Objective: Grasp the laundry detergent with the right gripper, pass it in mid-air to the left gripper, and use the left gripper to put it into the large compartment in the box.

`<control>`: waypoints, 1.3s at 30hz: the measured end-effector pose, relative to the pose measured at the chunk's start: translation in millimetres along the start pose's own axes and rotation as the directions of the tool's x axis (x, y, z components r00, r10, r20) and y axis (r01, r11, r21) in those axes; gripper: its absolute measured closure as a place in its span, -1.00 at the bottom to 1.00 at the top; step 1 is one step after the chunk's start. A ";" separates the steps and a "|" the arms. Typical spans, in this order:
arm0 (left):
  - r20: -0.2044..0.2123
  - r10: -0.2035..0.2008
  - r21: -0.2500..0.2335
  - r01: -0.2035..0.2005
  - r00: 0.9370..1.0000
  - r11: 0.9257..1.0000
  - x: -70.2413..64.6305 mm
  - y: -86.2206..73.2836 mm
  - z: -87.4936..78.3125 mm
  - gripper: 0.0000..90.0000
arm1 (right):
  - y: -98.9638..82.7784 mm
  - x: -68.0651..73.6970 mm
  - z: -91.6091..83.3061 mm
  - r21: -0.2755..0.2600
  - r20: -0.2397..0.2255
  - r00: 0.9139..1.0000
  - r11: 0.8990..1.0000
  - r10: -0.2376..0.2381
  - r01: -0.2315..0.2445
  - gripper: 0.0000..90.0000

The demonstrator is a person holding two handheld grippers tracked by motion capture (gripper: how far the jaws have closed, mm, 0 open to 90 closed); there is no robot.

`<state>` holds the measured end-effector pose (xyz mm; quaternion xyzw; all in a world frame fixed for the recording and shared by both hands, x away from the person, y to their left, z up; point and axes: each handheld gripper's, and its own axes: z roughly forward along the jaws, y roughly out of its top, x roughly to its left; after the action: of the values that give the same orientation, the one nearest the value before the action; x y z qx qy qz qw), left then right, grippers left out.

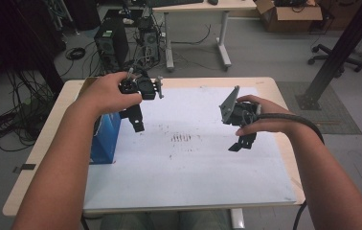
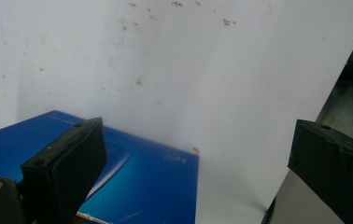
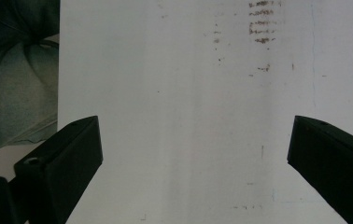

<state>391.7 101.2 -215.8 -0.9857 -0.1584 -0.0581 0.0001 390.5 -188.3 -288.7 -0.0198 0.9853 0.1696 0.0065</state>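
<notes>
Two grippers hang in the air over a white sheet (image 1: 193,167) that covers most of the table (image 1: 40,158), and neither one holds anything. On the left side of the table stands a blue box (image 1: 106,139), near the left edge of the sheet. The left gripper (image 1: 138,125) is just to the right of the box and a bit above it, with its jaws wide apart. In the left gripper view the blue box (image 2: 156,186) sits low and to the left, partly behind the left jaw, so the box is not between the jaws yet. It looks like the left gripper is the one that will go for the box. In the middle of the sheet there are some small brown marks (image 1: 181,139). To the right of them the right gripper (image 1: 241,143) hovers over bare sheet, and its jaws are wide apart too, with nothing between them in the right gripper view. What could go wrong? The box looks tall and thin, so a bump from one jaw coming in from the side may tip it over or push it toward the left edge of the table. If the jaws come down off to one side, they may shut on air or pinch only a corner, and the box could slip out.
</notes>
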 end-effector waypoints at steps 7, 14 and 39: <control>-0.009 0.018 0.002 -0.018 1.000 1.000 -3.6 3.5 2.1 -0.90 | 2.6 0.5 2.4 0.010 -0.007 1.000 1.000 -0.010 0.010 -0.92; 0.025 0.052 0.029 -0.053 0.998 0.998 -2.6 8.6 6.2 -0.90 | -0.6 -3.2 4.0 0.012 -0.008 1.000 1.000 -0.005 0.006 -0.92; 0.048 0.051 0.037 -0.053 0.998 0.998 9.6 6.3 10.4 -0.90 | -5.6 -8.9 7.9 0.037 -0.010 1.000 0.999 0.019 -0.018 -0.92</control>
<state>403.9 98.5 -224.9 -0.9904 -0.1337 -0.0320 0.0167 399.7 -190.6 -297.8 -0.0115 0.9884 0.1513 0.0002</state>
